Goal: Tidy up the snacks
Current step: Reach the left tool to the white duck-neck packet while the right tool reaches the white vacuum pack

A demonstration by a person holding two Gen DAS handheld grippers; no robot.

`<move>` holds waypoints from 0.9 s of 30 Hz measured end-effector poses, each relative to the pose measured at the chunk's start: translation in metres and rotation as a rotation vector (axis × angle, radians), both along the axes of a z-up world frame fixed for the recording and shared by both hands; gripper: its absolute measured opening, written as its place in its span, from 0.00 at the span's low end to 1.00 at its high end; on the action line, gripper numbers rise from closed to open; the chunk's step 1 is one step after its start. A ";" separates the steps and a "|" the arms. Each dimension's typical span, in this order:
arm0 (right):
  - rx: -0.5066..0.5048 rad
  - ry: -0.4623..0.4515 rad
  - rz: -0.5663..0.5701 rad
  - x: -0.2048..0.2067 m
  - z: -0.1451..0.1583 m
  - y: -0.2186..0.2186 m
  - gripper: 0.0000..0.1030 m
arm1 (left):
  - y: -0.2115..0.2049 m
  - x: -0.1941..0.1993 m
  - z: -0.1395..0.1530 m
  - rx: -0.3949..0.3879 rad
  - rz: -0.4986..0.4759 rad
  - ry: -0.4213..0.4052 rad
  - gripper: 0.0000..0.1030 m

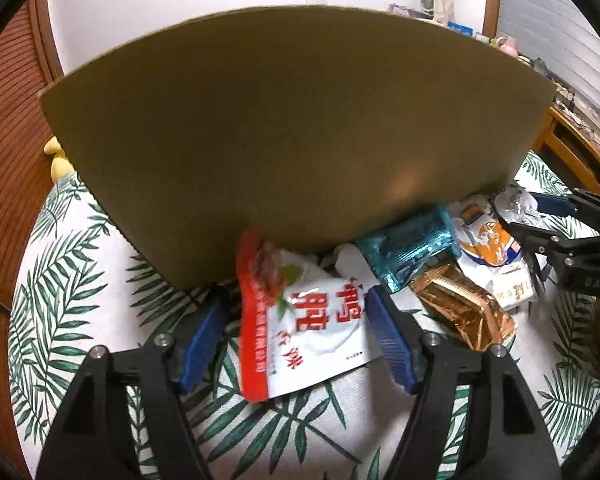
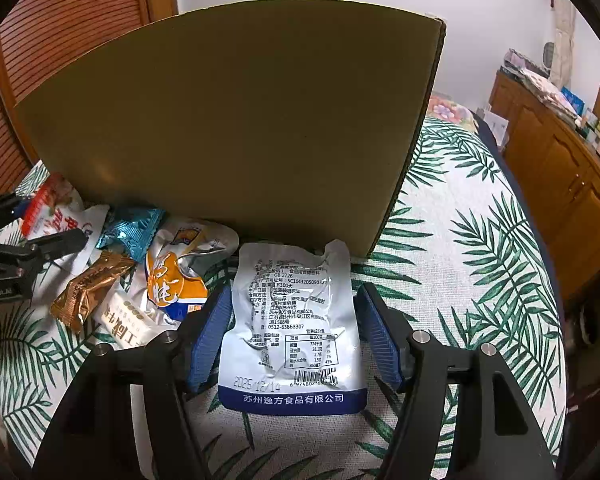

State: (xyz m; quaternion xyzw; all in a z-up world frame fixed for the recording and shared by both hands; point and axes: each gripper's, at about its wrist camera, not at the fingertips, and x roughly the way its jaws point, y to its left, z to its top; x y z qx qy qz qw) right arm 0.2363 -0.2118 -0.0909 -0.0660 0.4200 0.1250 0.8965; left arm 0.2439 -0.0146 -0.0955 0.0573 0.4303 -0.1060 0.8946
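A tall cardboard box [image 1: 284, 132] stands on the leaf-print cloth, also in the right wrist view [image 2: 236, 128]. Snack packets lie at its foot. My left gripper [image 1: 296, 320] is open, its blue pads on either side of a red-and-white pouch [image 1: 300, 320]. My right gripper [image 2: 296, 328] is open around a white pouch with a blue bottom band [image 2: 292, 328]. Between them lie a teal packet [image 1: 408, 248], a gold packet [image 1: 464, 308], an orange-and-white pouch [image 2: 172, 276] and a cream bar [image 2: 128, 320]. The right gripper shows in the left wrist view [image 1: 540, 224].
The leaf-print cloth [image 2: 460, 260] covers a bed. A wooden cabinet [image 2: 560, 168] with clutter on top stands at the right. A slatted wooden door [image 2: 60, 40] is behind the box at the left. A yellow object [image 1: 58, 160] lies left of the box.
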 end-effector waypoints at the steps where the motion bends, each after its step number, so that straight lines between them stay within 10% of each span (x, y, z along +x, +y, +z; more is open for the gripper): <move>1: -0.001 0.000 0.000 0.000 0.000 0.000 0.65 | 0.001 0.001 0.000 -0.004 0.001 0.004 0.73; 20: -0.001 0.000 0.000 0.000 -0.001 -0.001 0.65 | 0.006 0.011 -0.003 -0.034 0.025 0.015 0.77; 27: 0.000 -0.002 -0.001 0.001 -0.001 -0.001 0.65 | 0.014 0.010 0.000 -0.086 0.000 0.017 0.55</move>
